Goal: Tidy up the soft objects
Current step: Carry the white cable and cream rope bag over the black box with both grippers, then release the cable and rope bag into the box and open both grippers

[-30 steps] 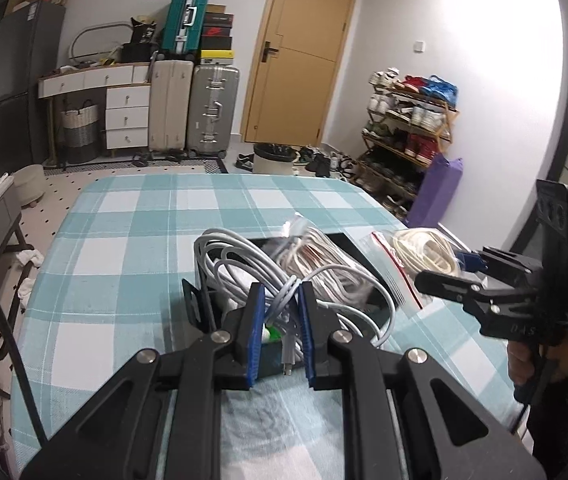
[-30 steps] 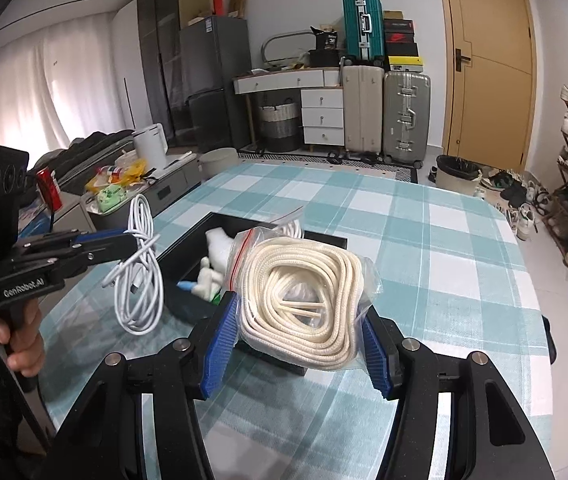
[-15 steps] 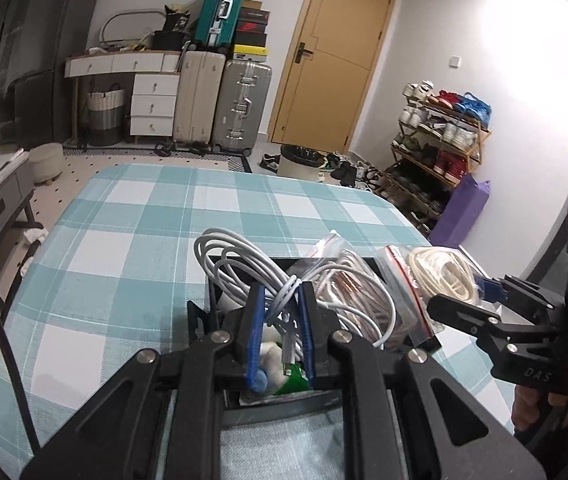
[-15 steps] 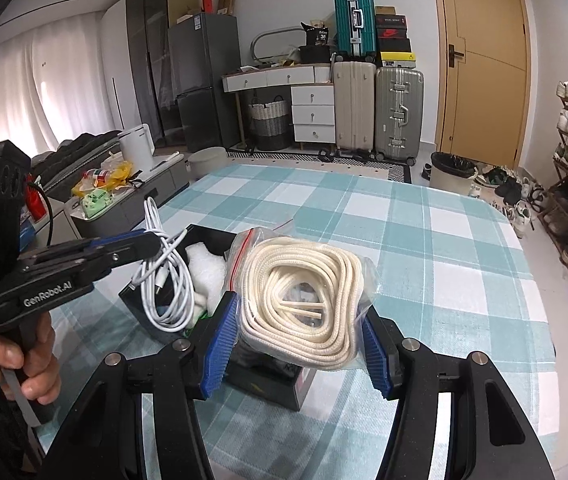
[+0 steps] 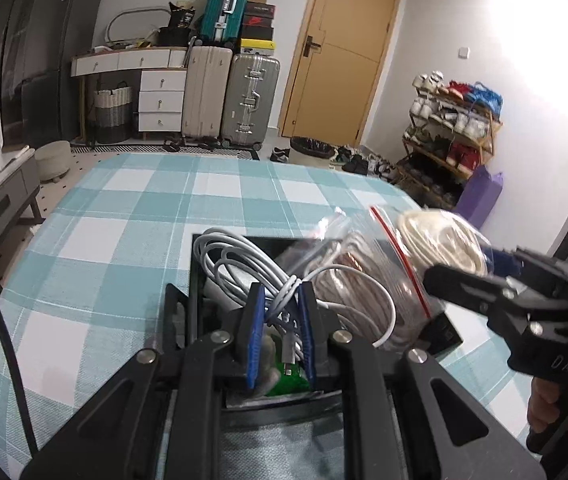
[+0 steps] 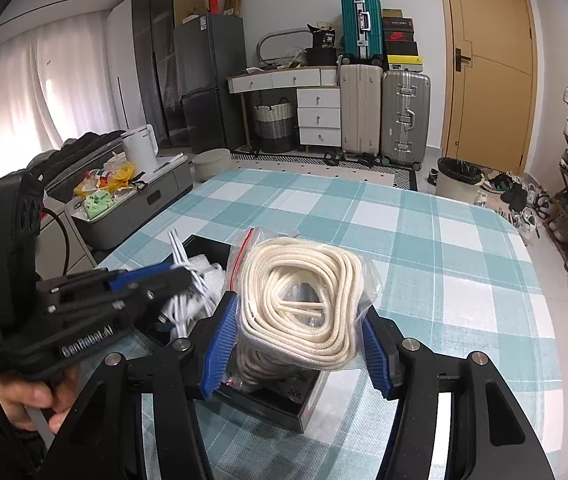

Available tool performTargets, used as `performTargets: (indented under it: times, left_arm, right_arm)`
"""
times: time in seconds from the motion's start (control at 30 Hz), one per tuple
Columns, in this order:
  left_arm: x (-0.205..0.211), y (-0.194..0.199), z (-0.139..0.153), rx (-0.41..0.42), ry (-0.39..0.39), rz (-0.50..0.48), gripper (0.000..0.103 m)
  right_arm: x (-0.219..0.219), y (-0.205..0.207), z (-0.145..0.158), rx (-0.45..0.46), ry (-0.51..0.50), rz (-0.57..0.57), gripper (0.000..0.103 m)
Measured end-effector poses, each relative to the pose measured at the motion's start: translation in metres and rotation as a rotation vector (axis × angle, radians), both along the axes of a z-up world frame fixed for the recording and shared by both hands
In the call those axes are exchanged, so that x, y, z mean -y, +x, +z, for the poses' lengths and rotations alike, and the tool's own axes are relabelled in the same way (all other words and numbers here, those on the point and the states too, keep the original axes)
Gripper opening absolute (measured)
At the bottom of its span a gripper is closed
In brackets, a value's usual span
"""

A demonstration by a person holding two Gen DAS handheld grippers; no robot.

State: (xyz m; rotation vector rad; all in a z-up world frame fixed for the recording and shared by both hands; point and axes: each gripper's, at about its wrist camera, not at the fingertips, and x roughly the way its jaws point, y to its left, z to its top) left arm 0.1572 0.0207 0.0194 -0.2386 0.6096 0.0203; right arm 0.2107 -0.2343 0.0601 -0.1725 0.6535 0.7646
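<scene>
Left claw clamped on coiled white cable, right claw on bagged cream rope.

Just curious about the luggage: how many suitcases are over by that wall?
3: a teal suitcase up on the stack, a beige suitcase and a silver suitcase on the floor below. More may be hidden.

Both grippers now closer to the black box. Left gripper drops its white cable from beside the box down into it. Right gripper brings the bagged rope over the box's right end, above another bag.
</scene>
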Motion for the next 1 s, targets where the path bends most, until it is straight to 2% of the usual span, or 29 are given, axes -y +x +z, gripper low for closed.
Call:
performTargets:
  times: [0.17, 0.33, 0.4, 0.47, 0.5, 0.67, 0.73, 0.8, 0.83, 0.87, 1.0]
  left_arm:
    - [0.005, 0.0, -0.007, -0.031, 0.026, -0.009, 0.015]
    - [0.001, -0.002, -0.005, -0.045, 0.018, -0.016, 0.017]
    - [0.0, -0.004, -0.003, -0.041, 0.027, -0.022, 0.026]
    - [-0.001, -0.008, 0.001, -0.034, 0.029, -0.032, 0.047]
    - [-0.002, -0.01, 0.004, -0.025, 0.034, -0.027, 0.051]
    - [-0.01, -0.016, 0.012, -0.023, 0.051, -0.019, 0.053]
    - [-0.013, -0.018, 0.013, -0.031, 0.054, -0.009, 0.055]
    - [-0.019, -0.021, 0.013, -0.043, 0.052, 0.015, 0.066]
    - [-0.02, -0.022, 0.013, -0.042, 0.052, 0.021, 0.082]
    - [-0.023, -0.026, 0.014, -0.024, 0.055, 0.036, 0.092]
    - [-0.026, -0.039, 0.018, 0.023, 0.063, 0.042, 0.1]
  right_arm:
    - [-0.01, 0.004, -0.006, -0.01, -0.009, 0.008, 0.057]
    - [-0.02, 0.006, -0.011, -0.017, -0.024, 0.022, 0.057]
    - [-0.023, 0.007, -0.012, -0.023, -0.022, 0.029, 0.057]
    - [-0.025, 0.007, -0.013, -0.026, -0.021, 0.03, 0.057]
    - [-0.025, 0.007, -0.012, -0.028, -0.019, 0.031, 0.057]
    - [-0.025, 0.007, -0.012, -0.034, -0.004, 0.05, 0.059]
    - [-0.025, 0.006, -0.01, -0.033, 0.003, 0.061, 0.064]
    - [-0.022, 0.004, -0.009, -0.022, 0.002, 0.057, 0.071]
    - [-0.021, 0.003, -0.008, -0.02, 0.005, 0.056, 0.073]
    - [-0.019, 0.002, -0.008, -0.018, 0.01, 0.059, 0.077]
    - [-0.009, -0.002, -0.006, -0.007, 0.02, 0.039, 0.087]
